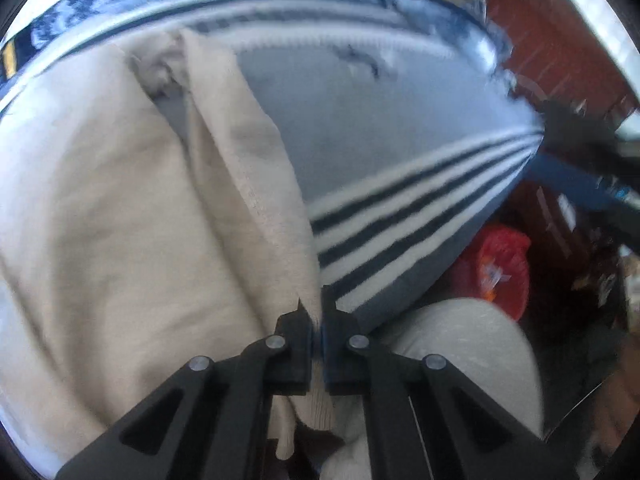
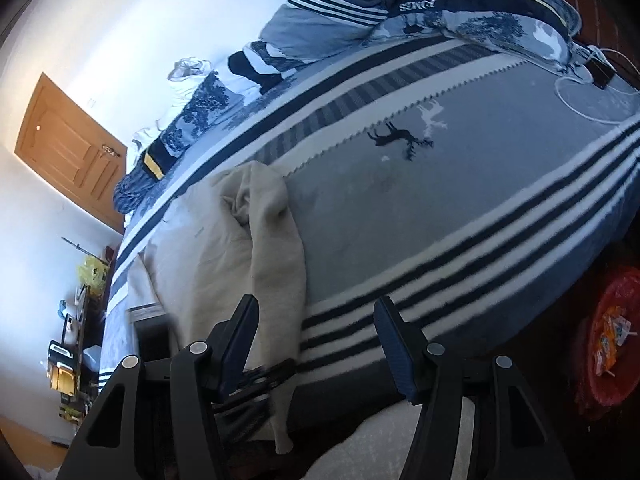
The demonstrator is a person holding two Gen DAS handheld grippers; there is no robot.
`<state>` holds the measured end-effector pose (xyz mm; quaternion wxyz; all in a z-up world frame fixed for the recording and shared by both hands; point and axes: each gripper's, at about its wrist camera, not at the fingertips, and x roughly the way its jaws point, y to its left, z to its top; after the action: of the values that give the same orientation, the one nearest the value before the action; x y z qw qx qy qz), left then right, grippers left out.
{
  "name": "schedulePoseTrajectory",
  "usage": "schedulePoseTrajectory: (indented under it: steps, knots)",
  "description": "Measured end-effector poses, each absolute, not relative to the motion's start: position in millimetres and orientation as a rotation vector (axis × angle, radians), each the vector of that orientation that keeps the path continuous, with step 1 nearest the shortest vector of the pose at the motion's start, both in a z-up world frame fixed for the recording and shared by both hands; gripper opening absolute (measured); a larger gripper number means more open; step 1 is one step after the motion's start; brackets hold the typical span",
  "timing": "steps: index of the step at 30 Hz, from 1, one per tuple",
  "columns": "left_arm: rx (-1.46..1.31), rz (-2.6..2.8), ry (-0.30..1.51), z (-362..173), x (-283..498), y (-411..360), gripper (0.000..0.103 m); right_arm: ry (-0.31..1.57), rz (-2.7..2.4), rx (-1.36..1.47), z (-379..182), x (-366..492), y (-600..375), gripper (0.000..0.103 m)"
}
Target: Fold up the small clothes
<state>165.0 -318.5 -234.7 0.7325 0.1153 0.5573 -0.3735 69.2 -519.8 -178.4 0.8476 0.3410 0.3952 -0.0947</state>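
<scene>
My left gripper [image 1: 317,322] is clamped on the near edge of the beige garment [image 1: 120,220], jaws together with a thin strip of cloth pinched between the pads. Left wrist view is motion-blurred, so finer detail on the grip is not readable.

My right gripper [image 2: 316,340] has its jaws apart, nothing between them. It hangs above the near edge of the bed blanket [image 2: 440,200], over the 3 dark stripes [image 2: 480,248] that run along that edge. The garment's right edge is just left of its left finger [image 2: 240,332].

Landmark: the grey bed blanket.
- Beige garment lies on the blanket's left part, loosely spread, with 1 long fold or sleeve ridge [image 2: 272,232] running from mid-blanket down to the near edge. A tail of it hangs over the near edge.
- Black deer print [image 2: 400,138] sits on the blanket's grey field, well apart from the garment.
- Bunched blue bedding [image 2: 360,16] at the blanket's far side.
- Black phone with white cable [image 2: 600,74] on the blanket's far right corner.
- Red basket [image 2: 612,332] on the floor beyond the blanket's right end.
- Wooden door [image 2: 68,144] in the wall past the blanket's left end.
</scene>
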Motion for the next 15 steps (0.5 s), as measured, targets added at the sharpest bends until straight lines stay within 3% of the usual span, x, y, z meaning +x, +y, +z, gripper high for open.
schedulePoseTrajectory:
  steps: [5, 8, 12, 15]
  knots:
    - [0.191, -0.832, 1.220, -207, 168, -289, 0.003, 0.813, 0.005, 0.773, -166, 121, -524, 0.067]
    - [0.206, -0.841, 1.217, -212, 162, -293, 0.003, 0.866, 0.069, 0.673, -156, 183, -513, 0.073]
    - [0.173, -0.865, 1.245, -220, 160, -298, 0.003, 1.075, 0.185, 0.478, -177, 290, -480, 0.076]
    - [0.198, -0.892, 1.243, -220, 157, -310, 0.003, 1.262, 0.128, 0.309, -219, 346, -459, 0.072]
